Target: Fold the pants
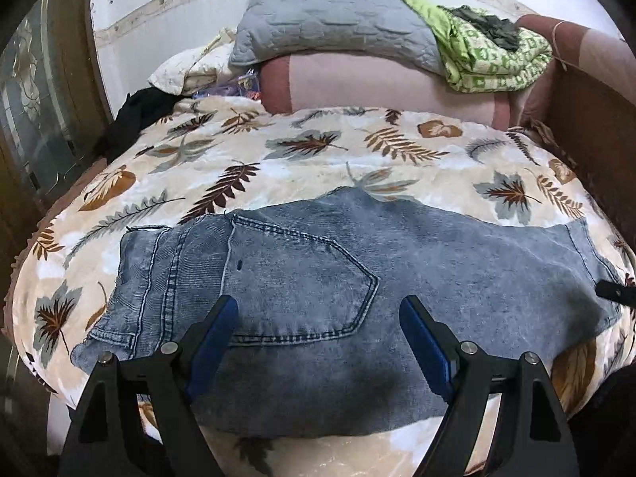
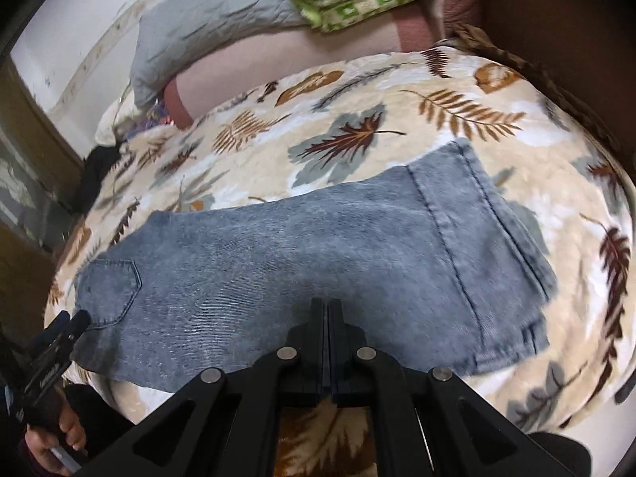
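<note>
Blue-grey denim pants (image 1: 397, 262) lie folded lengthwise across a leaf-patterned blanket (image 1: 318, 151) on a bed. The waistband and back pocket (image 1: 302, 278) are at the left, the leg hems at the right. My left gripper (image 1: 318, 310) hangs open just above the pocket area, with nothing between its blue-padded fingers (image 1: 216, 330). In the right wrist view the pants (image 2: 318, 246) run from the pocket (image 2: 111, 286) to the hem (image 2: 469, 214). My right gripper (image 2: 326, 308) is shut and empty over the near edge of the legs. The left gripper (image 2: 67, 330) shows at lower left, held by a hand (image 2: 59, 441).
At the head of the bed a grey quilted pillow (image 1: 330, 20) and a green patterned cloth (image 1: 489, 55) rest on a pink bolster (image 1: 377, 83). A black garment (image 1: 135, 119) lies at the far left. A brown wooden board (image 1: 596, 119) borders the right side.
</note>
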The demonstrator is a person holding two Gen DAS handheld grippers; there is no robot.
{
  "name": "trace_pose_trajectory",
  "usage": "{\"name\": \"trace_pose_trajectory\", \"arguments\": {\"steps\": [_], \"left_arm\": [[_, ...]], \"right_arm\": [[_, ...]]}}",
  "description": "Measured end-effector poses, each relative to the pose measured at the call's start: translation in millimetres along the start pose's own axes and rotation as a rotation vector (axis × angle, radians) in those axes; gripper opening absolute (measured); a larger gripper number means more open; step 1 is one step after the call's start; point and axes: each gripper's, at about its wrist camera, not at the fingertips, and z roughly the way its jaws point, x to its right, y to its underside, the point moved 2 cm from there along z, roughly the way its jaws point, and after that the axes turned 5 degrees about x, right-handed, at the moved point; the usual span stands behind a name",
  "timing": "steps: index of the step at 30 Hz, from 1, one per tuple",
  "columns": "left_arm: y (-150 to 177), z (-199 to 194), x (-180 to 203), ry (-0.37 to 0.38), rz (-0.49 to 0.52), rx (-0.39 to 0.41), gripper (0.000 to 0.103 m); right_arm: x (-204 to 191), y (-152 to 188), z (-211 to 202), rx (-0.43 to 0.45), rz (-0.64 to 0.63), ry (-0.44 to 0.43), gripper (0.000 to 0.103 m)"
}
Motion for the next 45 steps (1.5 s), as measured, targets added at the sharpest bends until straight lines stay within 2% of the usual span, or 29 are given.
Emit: {"name": "trace_pose_trajectory", "arguments": {"steps": [2,5,8,11,15,17,23,27,34,38,41,45], "left_arm": [[-3.2,1.2,0.0,0.015,-0.011,0.006,0.084],[-9.6,11.1,2.6,-0.028,0.010,-0.016,0.084],[-14.2,22.1,-1.9,-0.057,-0.015,-0.025,0.084],[-8.7,41.3,-4.7,-0.102,-0.005,-0.109,0.084],[0.6,53.6,-7.1,-0.137,0.004,-0.161,0.084],[4.0,62.5,-6.7,-0.150,0.017,-0.210,0.084],[7.2,74.5,-7.4,-0.155,0.019,-0.255,0.084],[6.2,77.8,-8.3,-0.149,0.014,-0.261,0.087],[5.5,82.9,-12.3,-0.101,0.009,-0.269,0.094],[7.3,88.1,-6.8,-0.091,0.033,-0.281,0.102],[10.4,89.9,-1.2,-0.122,0.057,-0.259,0.103],[8.6,92.4,-5.3,-0.101,0.030,-0.283,0.103]], "right_arm": [[3.7,2.3,-2.8,-0.001,0.027,-0.003,0.002],[9.1,5.5,-3.9,0.003,0.034,0.030,0.002],[14.7,5.8,1.3,-0.007,0.046,0.044,0.002],[12.1,4.8,5.5,-0.012,0.041,0.033,0.002],[-0.1,2.6,14.9,-0.023,0.013,0.032,0.002],[-7.8,3.1,24.6,-0.042,0.001,0.033,0.002],[-15.2,15.1,59.7,-0.124,-0.064,0.099,0.003],[-19.5,9.4,53.9,-0.141,-0.069,0.113,0.003],[-36.1,-5.2,16.7,0.029,-0.085,0.065,0.003],[-42.0,-3.0,20.5,0.032,-0.058,0.020,0.003],[-45.4,0.7,24.9,0.020,-0.061,0.009,0.003],[-41.7,6.4,28.4,0.011,-0.068,0.017,0.003]]}}
